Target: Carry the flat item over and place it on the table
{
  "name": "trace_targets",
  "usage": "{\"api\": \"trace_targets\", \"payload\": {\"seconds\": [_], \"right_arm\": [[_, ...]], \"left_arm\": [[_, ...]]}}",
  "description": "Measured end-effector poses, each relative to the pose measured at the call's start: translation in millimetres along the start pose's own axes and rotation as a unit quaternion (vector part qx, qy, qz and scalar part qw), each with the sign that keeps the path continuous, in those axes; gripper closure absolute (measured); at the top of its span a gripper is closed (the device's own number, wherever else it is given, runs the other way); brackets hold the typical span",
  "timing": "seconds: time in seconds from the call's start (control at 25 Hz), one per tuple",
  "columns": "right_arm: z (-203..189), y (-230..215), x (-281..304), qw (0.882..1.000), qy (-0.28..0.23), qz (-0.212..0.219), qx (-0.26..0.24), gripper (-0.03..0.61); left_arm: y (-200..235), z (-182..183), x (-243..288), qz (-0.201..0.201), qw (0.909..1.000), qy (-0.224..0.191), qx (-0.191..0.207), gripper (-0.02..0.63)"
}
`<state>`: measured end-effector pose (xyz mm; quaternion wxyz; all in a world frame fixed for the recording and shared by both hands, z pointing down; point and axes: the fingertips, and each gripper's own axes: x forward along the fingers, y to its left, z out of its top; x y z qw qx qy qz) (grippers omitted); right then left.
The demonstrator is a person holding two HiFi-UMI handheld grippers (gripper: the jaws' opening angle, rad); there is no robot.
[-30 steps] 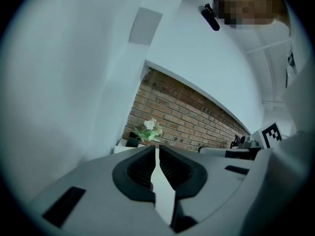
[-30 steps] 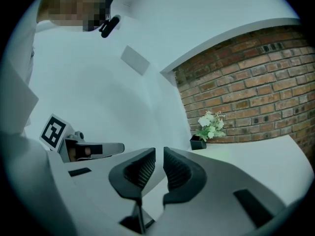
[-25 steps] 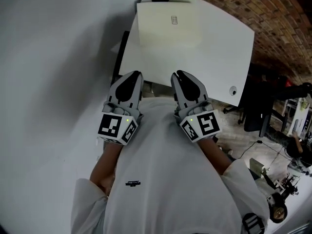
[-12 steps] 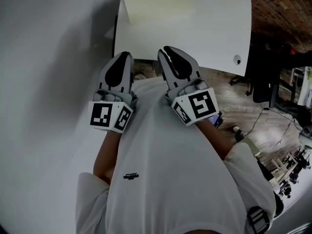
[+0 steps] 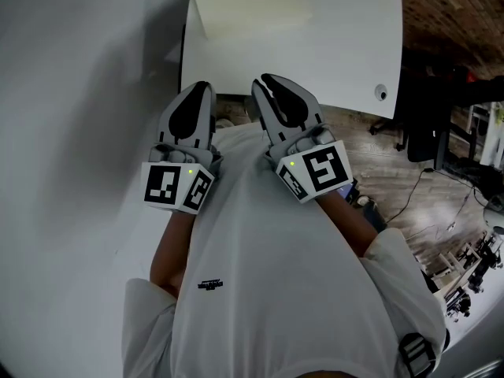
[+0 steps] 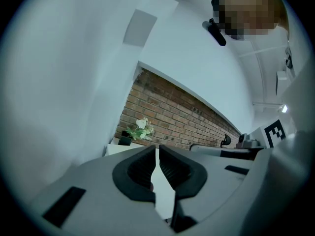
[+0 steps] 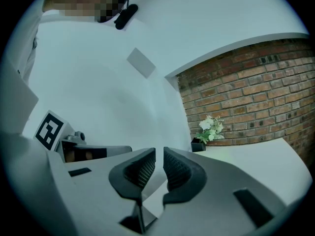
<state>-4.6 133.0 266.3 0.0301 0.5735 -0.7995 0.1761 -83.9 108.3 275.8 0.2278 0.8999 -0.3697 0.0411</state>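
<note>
Looking down through the head view, I see the flat item (image 5: 252, 6), a pale cream panel with a small label, lying flat on the white table (image 5: 346, 46). It sits against the table's left edge toward the far end, and the picture's top crops it. That is how the task wants it to lie. Whether it was carried there, I cannot tell.

Both grippers hang close to the white shirt (image 5: 268, 274), short of the table's near edge and well apart from the panel. The left gripper (image 5: 202, 89) has its jaws drawn together to a thin slit, and in its own view only a white surface shows through that slit. The right gripper (image 5: 264, 82) is the same: ribbed pads nearly meeting, nothing between them. Each view looks past its jaws toward a potted plant (image 7: 210, 129) at the table's far end, beside the brick wall (image 7: 246, 87).

Empty grippers near the body fit a panel just set down, or one merely lying there with nothing in hand, so I would commit to nothing specific. My judgement on doing this well:
- Hold the grippers level and clear of the near edge.
- Avoid snagging the shirt.
- Check that the panel rests wholly on the table with no corner overhanging the left edge.
</note>
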Motion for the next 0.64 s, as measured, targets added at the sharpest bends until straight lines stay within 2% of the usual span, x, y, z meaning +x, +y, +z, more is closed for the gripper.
{"api": "trace_targets", "payload": {"seconds": [0.4,0.64], "right_arm": [[-13.0,-4.8,4.3,1.0,0.008,0.001,0.001,0.505],[-2.7,-11.7,-4.3,1.0,0.013,0.003,0.009,0.505]], "left_arm": [[5.3,-13.8,5.7,-0.001,1.0,0.003,-0.009,0.575],[-10.1,-6.7,10.9,-0.001,0.9999,0.012,-0.008,0.575]]}}
